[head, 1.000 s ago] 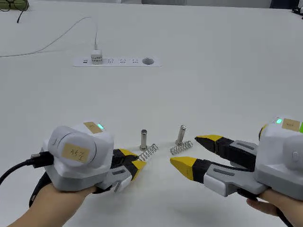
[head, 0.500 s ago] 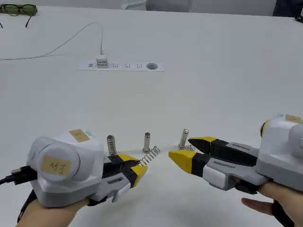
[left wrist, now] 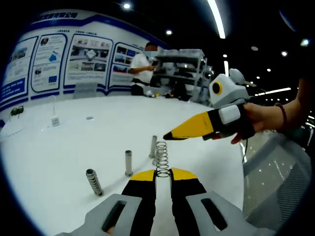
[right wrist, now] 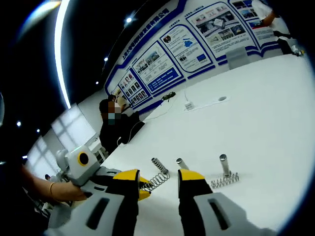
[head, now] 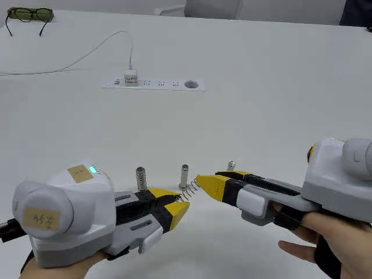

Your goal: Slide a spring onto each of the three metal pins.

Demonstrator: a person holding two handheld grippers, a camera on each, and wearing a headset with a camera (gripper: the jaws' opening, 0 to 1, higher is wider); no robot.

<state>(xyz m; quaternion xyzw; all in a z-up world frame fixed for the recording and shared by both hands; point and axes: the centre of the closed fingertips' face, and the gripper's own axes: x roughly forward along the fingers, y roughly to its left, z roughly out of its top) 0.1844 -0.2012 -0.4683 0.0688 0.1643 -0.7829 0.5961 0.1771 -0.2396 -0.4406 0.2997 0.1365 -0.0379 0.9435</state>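
My left gripper (head: 177, 210) is shut on the lower end of a small steel spring (head: 187, 190), which sticks up from its yellow tips (left wrist: 162, 173). Three metal pins stand upright on the white table. The left pin (head: 140, 177) wears a spring, the middle pin (head: 184, 174) is bare, and the right pin (head: 231, 166) peeks over my right gripper (head: 204, 184). The right gripper is open with nothing between its fingers, its tips close to the held spring (right wrist: 155, 182). Another spring (right wrist: 225, 180) lies loose at the foot of the right pin (right wrist: 224, 164).
A white power strip (head: 154, 84) with a plug and cable lies at the far middle of the table (head: 279, 99). Dark glasses (head: 29, 13) rest at the far left corner. People stand in the background of both gripper views.
The left gripper has taken hold of the spring beside the middle pin. The right gripper has moved left, over the loose spring, towards the held one.
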